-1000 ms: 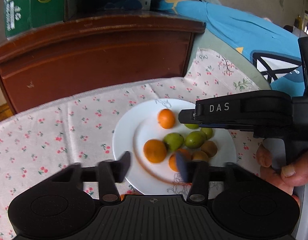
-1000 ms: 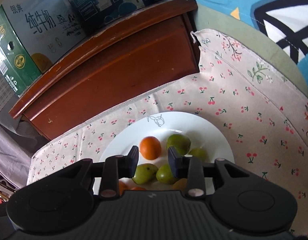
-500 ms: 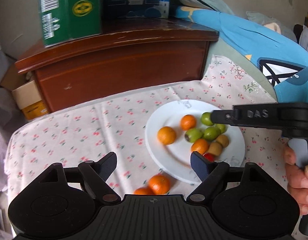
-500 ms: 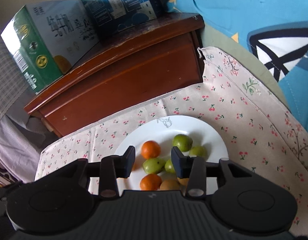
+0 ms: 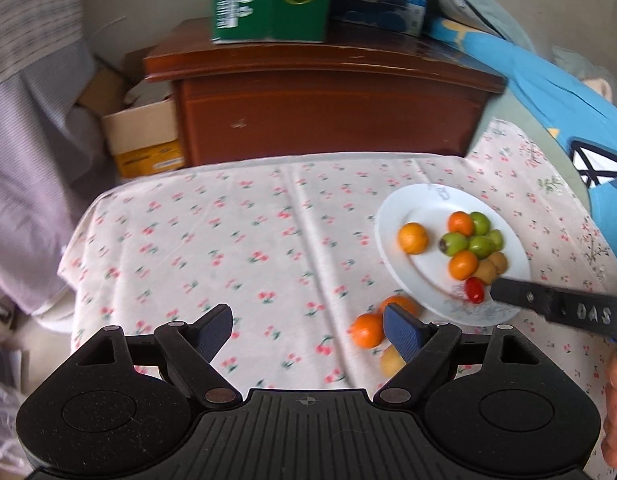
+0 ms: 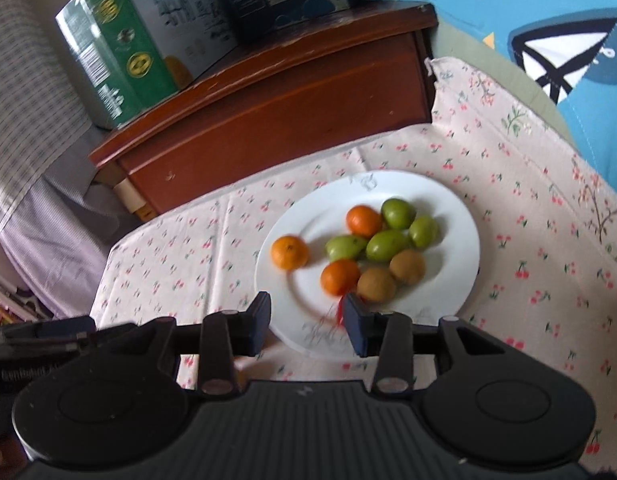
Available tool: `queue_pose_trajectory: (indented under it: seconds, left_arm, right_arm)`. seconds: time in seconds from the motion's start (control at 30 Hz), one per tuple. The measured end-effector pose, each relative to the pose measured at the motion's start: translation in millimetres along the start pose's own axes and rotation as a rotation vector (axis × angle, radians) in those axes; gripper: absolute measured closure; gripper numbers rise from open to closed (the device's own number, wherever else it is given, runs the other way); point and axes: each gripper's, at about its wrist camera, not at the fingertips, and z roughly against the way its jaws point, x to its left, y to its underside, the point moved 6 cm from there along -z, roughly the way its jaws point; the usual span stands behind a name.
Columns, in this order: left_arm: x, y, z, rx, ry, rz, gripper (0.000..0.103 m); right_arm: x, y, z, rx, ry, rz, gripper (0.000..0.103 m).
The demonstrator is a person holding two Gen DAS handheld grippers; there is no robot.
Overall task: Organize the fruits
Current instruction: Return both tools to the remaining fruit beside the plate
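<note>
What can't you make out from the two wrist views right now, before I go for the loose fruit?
- Yellowish fruit, left wrist view: partly behind the left gripper's finger; kind unclear.
- Far orange on the cloth: half hidden by that finger.
- Red fruit, right wrist view: motion-blurred streak beside the right gripper.
- Loose fruit off the plate: hidden below the right gripper's body.

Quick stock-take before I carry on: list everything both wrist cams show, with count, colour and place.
plate: 1, white, on the cloth
oranges on plate: 3, orange
green fruits: 4, green, plate centre
brown fruits: 2, brown, near side of the plate
red fruit: 1, red, near rim
oranges off plate: 2, on the cloth
yellowish fruit: 1, cloth, partly hidden
tablecloth: 1, cherry print
cabinet: 1, brown, behind
cartons: 2, green and blue, on the cabinet
left gripper: jaws open
right gripper: jaws open
</note>
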Motion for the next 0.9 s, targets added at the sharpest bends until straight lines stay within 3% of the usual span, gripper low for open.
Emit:
queue_pose_trajectory:
  seconds: [0.33,0.53,0.9]
  left_arm:
    - [25.4,25.2,9.3,0.03,-0.057,0.094,0.017]
    - [24.2,32.0,2.3,0.061,-0.065,0.091,0.017]
    - [21.7,39.7,-11.7,0.109,-0.074,0.099,0.017]
  right_arm:
    - [26.1,43.1,-1.6,0.086,-0.048,0.095,0.061]
    - [40.4,65.0,-12.5,0.139,-0.077,0.189,0.061]
    - [49.6,76.9,-28.1,0.145,-0.054,0.296,0.063]
